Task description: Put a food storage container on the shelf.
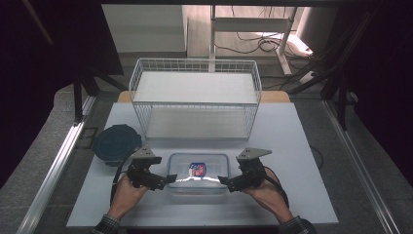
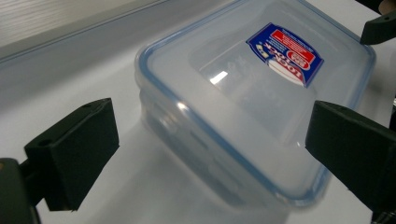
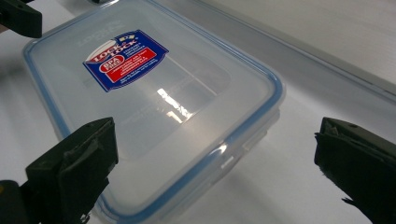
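the clear box point(image 1: 198, 173) with its lid on sits near the desk's point(image 1: 302, 146) front edge; left gripper point(image 1: 170, 178) and right gripper point(image 1: 222, 180) flank its ends, both jaws spread wide, gripping nothing.

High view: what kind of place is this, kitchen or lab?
Likely a lab recording rig, not a kitchen: a white table framed by aluminium rails, loose cables on the floor, and staged props, a white wire basket and a clear plastic lidded container.
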The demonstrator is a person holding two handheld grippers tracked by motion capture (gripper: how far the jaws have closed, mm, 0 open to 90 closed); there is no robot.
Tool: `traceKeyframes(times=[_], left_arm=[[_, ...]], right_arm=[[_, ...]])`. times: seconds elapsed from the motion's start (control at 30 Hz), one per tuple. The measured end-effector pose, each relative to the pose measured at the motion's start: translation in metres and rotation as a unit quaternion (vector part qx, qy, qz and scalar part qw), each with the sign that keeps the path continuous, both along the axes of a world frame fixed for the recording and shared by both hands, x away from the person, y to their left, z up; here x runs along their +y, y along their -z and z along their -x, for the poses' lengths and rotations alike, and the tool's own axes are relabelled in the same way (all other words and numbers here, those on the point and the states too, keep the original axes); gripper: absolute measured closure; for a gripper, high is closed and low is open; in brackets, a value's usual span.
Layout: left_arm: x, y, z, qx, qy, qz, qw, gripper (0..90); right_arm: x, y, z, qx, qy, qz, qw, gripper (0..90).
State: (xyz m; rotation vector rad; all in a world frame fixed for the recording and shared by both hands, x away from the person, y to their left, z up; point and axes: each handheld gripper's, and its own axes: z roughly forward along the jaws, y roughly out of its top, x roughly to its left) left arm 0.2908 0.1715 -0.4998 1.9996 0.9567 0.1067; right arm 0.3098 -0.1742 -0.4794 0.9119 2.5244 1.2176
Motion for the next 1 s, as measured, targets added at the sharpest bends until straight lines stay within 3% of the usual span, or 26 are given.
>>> traceKeyframes(times=[0.13, 0.23, 0.33, 0.37, 0.43, 0.5, 0.53, 0.57, 0.6, 0.83, 0.9, 0.93, 1.0], left_arm=[[-0.006, 0.006, -0.009, 0.027, 0.007, 0.002, 0.9996, 1.6], [-0.004, 0.012, -0.012, 0.052, 0.015, 0.029, 0.9981, 0.0], [-0.004, 0.019, -0.014, 0.082, 0.032, 0.053, 0.9947, 0.0], [-0.006, 0.021, -0.014, 0.093, 0.045, 0.054, 0.9932, 0.3], [-0.007, 0.021, -0.012, 0.101, 0.040, 0.056, 0.9925, 0.0], [-0.006, 0.018, -0.009, 0.101, 0.042, 0.048, 0.9928, 3.5], [-0.005, 0.017, -0.007, 0.103, 0.042, 0.047, 0.9927, 3.5], [-0.003, 0.016, -0.005, 0.103, 0.042, 0.050, 0.9926, 9.3], [0.003, 0.015, -0.001, 0.104, 0.037, 0.065, 0.9918, 13.0], [0.014, 0.014, 0.016, 0.107, 0.039, 0.082, 0.9901, 33.1], [0.020, 0.014, 0.020, 0.110, 0.032, 0.107, 0.9876, 42.0], [0.022, 0.014, 0.023, 0.109, 0.029, 0.115, 0.9869, 42.0], [0.022, 0.013, 0.027, 0.102, 0.026, 0.118, 0.9874, 45.6]], right_arm=[[0.005, 0.003, -0.007, 0.022, -0.002, -0.004, 0.9997, 0.0], [0.010, 0.008, -0.011, 0.047, -0.015, -0.010, 0.9987, 0.0], [0.011, 0.012, -0.015, 0.082, -0.017, -0.025, 0.9962, 0.0], [0.011, 0.013, -0.016, 0.095, -0.018, -0.031, 0.9949, 0.0], [0.009, 0.017, -0.019, 0.122, -0.021, -0.042, 0.9914, 0.0], [0.008, 0.021, -0.019, 0.159, -0.020, -0.053, 0.9857, 0.0], [0.008, 0.021, -0.019, 0.159, -0.020, -0.053, 0.9857, 0.0], [0.007, 0.020, -0.016, 0.167, -0.021, -0.049, 0.9845, 3.3], [0.006, 0.018, -0.014, 0.170, -0.020, -0.048, 0.9841, 5.8], [-0.011, 0.010, 0.002, 0.178, -0.026, -0.057, 0.9819, 30.1], [-0.017, 0.007, 0.006, 0.178, -0.024, -0.071, 0.9812, 38.8], [-0.017, 0.007, 0.006, 0.178, -0.024, -0.071, 0.9812, 38.8], [-0.022, 0.005, 0.007, 0.178, -0.017, -0.092, 0.9796, 46.0]])
